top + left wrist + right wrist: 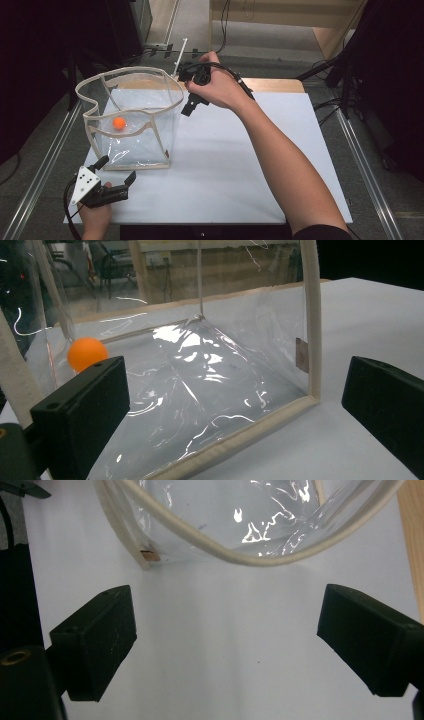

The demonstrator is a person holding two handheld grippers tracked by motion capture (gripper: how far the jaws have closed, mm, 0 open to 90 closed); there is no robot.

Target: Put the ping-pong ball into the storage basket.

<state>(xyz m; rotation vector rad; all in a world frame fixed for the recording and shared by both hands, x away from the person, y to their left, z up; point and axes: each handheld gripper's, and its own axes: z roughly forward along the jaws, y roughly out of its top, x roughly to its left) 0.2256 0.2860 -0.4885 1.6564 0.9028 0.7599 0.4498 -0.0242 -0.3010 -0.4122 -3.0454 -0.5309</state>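
**Ball in the bag; both grippers empty**

My right gripper (192, 102) stands with its jaws wide apart and nothing between them; in the right gripper view only bare white table surface (225, 645) lies between the fingers (95, 640), with the bag's cream-trimmed rim curving just beyond them. It hangs beside the far right corner of the clear plastic bag (135, 120), close to the rim but not gripping it.

My left gripper (117, 180) is likewise open and holds nothing. It rests low at the near left corner of the bag, jaws pointed at the bottom seam without touching it.

The orange ball (119, 123) lies inside the bag, on its floor toward the left wall, and is seen through the plastic in the left gripper view (87, 353).

Assessment: the placing of the ball appears complete. The bag stands upright and open-topped; any closing, lifting or moving of it is not yet started.
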